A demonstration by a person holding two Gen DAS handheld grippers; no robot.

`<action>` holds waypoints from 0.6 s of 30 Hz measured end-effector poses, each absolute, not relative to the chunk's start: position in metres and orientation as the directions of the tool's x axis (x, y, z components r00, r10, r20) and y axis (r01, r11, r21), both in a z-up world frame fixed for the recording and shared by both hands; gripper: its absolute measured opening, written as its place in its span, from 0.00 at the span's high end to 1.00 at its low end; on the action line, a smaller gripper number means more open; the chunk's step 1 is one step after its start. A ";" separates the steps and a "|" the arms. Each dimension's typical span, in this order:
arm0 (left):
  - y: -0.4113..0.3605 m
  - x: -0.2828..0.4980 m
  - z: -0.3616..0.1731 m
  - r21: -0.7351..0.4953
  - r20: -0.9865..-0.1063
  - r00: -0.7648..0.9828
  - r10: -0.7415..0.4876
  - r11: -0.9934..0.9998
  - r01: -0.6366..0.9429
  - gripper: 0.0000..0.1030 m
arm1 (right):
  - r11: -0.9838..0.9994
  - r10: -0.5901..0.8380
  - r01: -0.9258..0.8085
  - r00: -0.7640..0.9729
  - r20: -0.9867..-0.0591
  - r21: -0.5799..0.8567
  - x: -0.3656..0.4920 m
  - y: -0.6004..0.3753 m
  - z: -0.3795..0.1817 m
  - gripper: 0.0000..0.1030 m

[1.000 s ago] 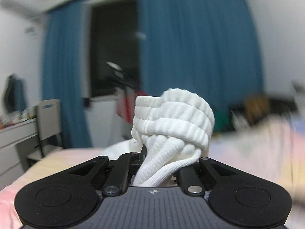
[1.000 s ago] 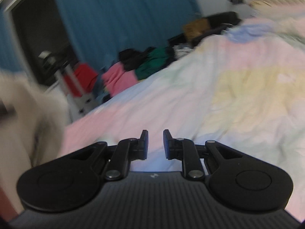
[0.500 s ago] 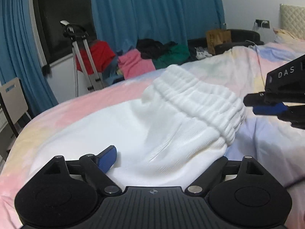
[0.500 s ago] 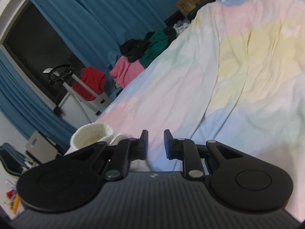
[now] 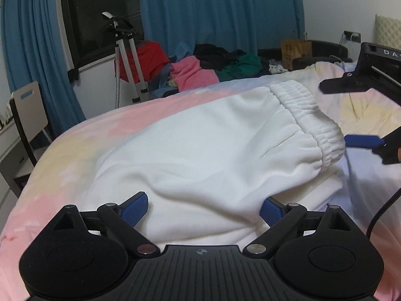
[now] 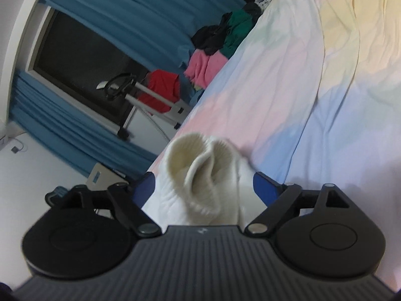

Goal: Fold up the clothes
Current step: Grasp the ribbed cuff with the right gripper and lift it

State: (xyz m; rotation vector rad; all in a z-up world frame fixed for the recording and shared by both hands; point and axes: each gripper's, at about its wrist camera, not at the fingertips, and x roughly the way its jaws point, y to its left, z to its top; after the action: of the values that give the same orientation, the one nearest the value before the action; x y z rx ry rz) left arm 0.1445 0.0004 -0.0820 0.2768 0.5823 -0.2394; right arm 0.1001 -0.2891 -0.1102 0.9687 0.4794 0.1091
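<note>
A white garment with a ribbed elastic waistband [image 5: 308, 115] lies folded on the pastel bedspread [image 5: 82, 148]. My left gripper [image 5: 204, 207] is open, its blue-padded fingers either side of the garment's near fold, not gripping it. My right gripper [image 6: 204, 188] is open too, its fingers around the bunched ribbed band [image 6: 198, 173]. It also shows in the left wrist view [image 5: 363, 115] at the right, by the waistband end.
A pile of pink, green, black and red clothes [image 5: 200, 72] lies beyond the bed's far edge, beside a white tripod stand [image 5: 127, 57]. Blue curtains [image 5: 220, 12] cover the back wall. A chair [image 5: 27, 115] stands at the left. A black cable [image 5: 381, 213] hangs at the right.
My left gripper let go of the bunched garment and laid it flat on the bed, then opened wide. My right gripper opened and moved in around the waistband end.
</note>
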 end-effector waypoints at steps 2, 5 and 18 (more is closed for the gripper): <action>0.000 0.140 -0.084 0.190 -0.574 0.806 -0.143 0.934 0.302 0.09 | 0.571 0.351 0.104 0.866 -0.357 0.814 0.099 -0.279 -0.111 0.15; -0.004 0.126 -0.090 0.218 -0.579 0.805 -0.131 0.926 0.308 0.08 | 0.592 0.383 0.120 0.828 -0.409 0.797 0.100 -0.264 -0.112 0.15; 0.018 0.137 -0.091 0.101 -0.579 0.803 -0.139 0.966 0.240 0.07 | 0.438 0.611 0.071 0.707 -0.355 0.896 0.119 -0.229 -0.128 0.14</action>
State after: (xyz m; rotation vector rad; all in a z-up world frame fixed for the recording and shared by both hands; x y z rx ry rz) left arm 0.1368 0.0185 -0.0909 0.1733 0.6055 -0.2037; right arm 0.1190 -0.2290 -0.1284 1.0832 0.7368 0.3765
